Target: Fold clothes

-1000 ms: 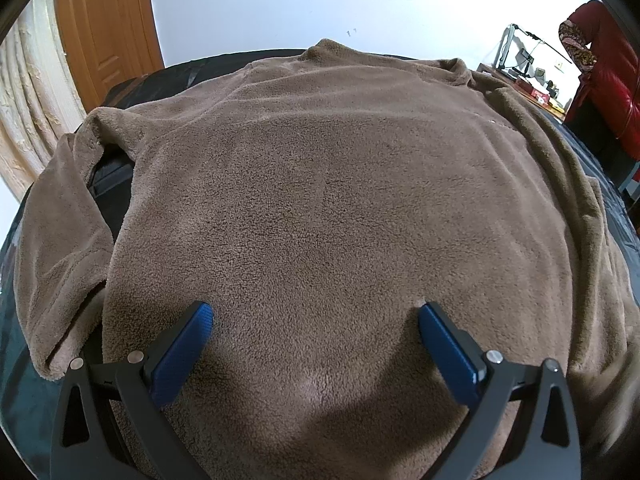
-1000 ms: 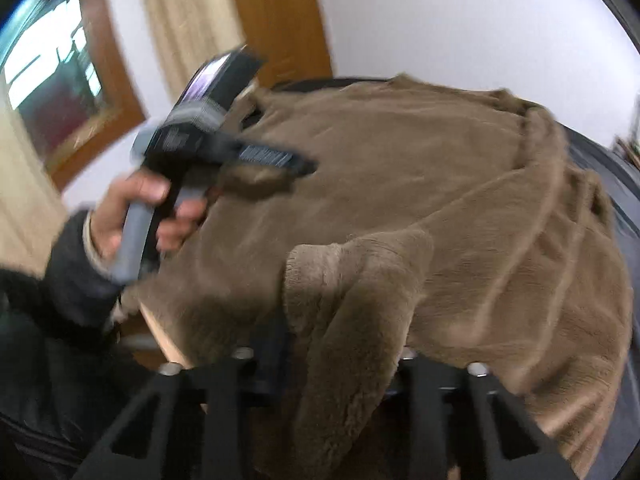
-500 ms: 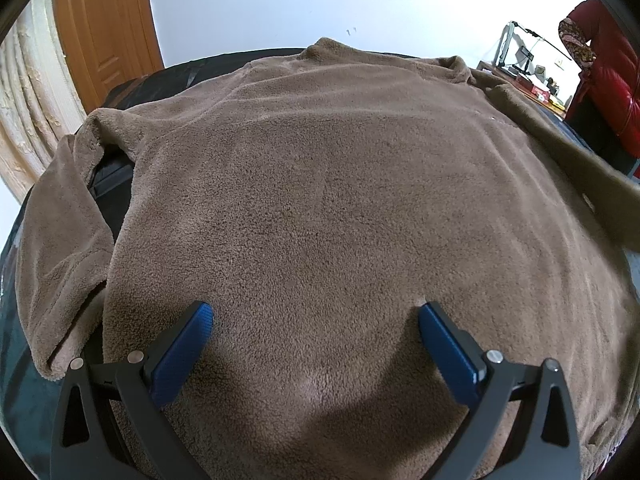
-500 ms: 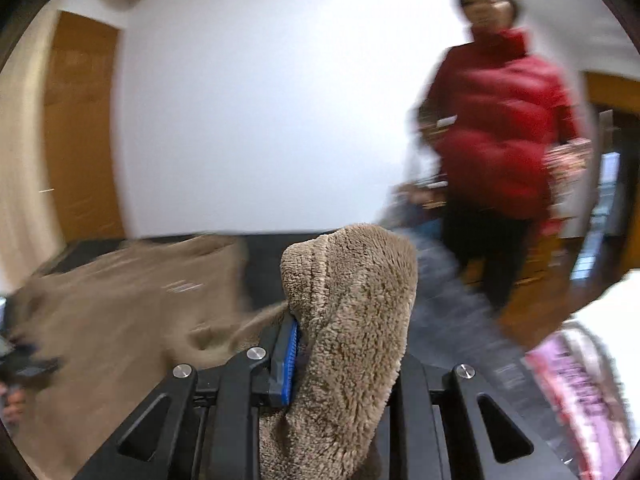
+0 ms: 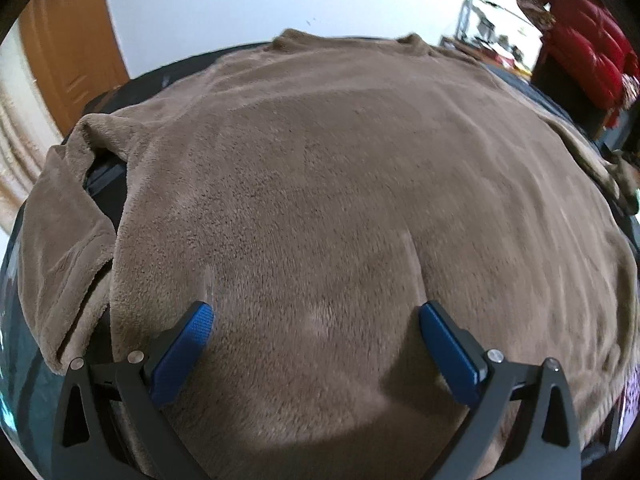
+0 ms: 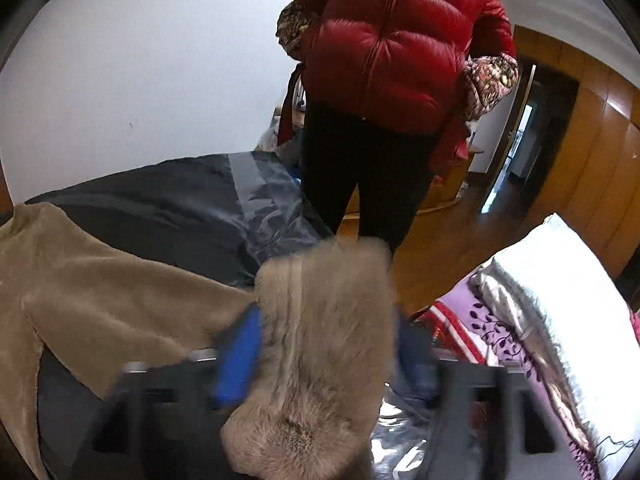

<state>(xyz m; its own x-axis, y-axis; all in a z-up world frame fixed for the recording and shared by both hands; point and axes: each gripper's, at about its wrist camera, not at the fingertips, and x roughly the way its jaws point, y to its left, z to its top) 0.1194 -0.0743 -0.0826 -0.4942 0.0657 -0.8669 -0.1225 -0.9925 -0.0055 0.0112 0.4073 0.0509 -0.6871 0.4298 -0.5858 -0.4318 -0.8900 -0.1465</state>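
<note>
Brown fleece sweater (image 5: 340,184) spread flat over the dark counter (image 6: 168,200), left gripper (image 5: 316,334) jaws wide apart pressing its hem, right gripper (image 6: 324,344) jaws clamped on sleeve cuff (image 6: 320,320).

My left wrist camera sits low and close over the brown fleece garment (image 5: 340,200), looking forward between the wide-apart fingers of my left hand-held gripper (image 5: 316,332) toward a white wall. My right wrist camera looks along my right hand-held gripper (image 6: 326,344), facing a person in a red jacket (image 6: 400,48). Both views share the garment and the dark surface (image 6: 160,208) beneath it.
</note>
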